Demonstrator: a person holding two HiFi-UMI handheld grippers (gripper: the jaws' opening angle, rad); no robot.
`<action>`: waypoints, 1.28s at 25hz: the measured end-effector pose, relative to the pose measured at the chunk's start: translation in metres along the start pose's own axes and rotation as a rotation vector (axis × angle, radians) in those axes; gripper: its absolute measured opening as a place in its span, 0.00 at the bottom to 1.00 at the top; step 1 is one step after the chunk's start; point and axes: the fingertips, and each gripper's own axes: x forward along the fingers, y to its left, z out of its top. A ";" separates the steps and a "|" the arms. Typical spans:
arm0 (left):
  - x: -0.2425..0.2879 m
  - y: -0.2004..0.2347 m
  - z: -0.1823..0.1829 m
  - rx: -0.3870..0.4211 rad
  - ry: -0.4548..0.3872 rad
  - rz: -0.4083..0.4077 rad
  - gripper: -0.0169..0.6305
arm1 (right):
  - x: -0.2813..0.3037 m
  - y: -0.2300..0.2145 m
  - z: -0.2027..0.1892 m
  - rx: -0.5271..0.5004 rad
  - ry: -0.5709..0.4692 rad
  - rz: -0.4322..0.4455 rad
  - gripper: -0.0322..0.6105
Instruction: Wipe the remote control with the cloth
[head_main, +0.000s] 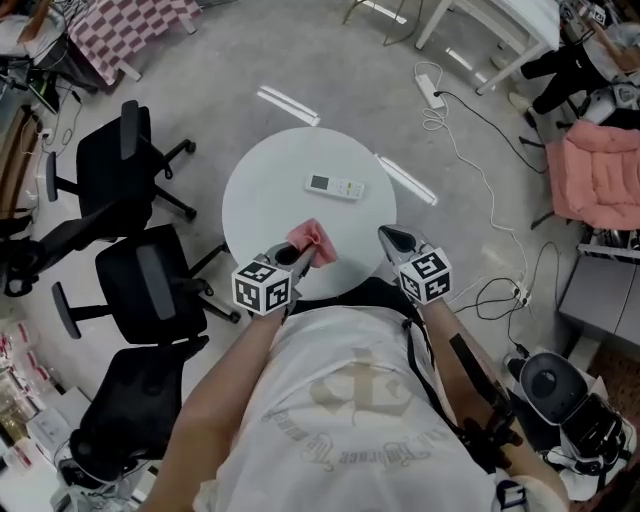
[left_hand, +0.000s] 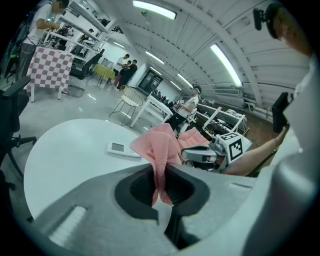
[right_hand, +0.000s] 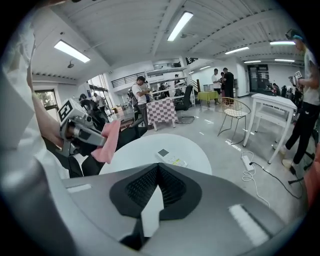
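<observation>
The left gripper (head_main: 298, 258) is clamped on the pink cloth (head_main: 313, 241), which bunches out beyond its jaws. The right gripper (head_main: 393, 238) has its jaws fully together and holds nothing. Both point forward and down over the near edge of the round table (head_main: 250, 200); the remote control (head_main: 335, 185) lies flat near its centre, apart from both.

Left gripper (head_main: 298, 256): held low in front of the torso, pointing forward and down; jaws clamped on a pink cloth (head_main: 313, 241) that stands up past the tips.
Right gripper (head_main: 389, 237): beside the left one but apart from it, pointing forward and down; jaws pressed together, nothing between them.
Left forearm (head_main: 225, 380) and right forearm (head_main: 450, 325): both bare, reaching forward from the sides.
</observation>
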 end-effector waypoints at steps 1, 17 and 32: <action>0.004 0.001 0.001 -0.001 0.011 0.003 0.06 | 0.005 -0.004 -0.002 -0.018 0.019 0.007 0.06; 0.089 0.031 0.030 -0.027 0.121 0.063 0.06 | 0.077 -0.057 -0.014 -0.271 0.186 0.118 0.06; 0.134 0.052 0.032 -0.085 0.208 0.096 0.06 | 0.139 -0.064 -0.035 -0.487 0.288 0.218 0.47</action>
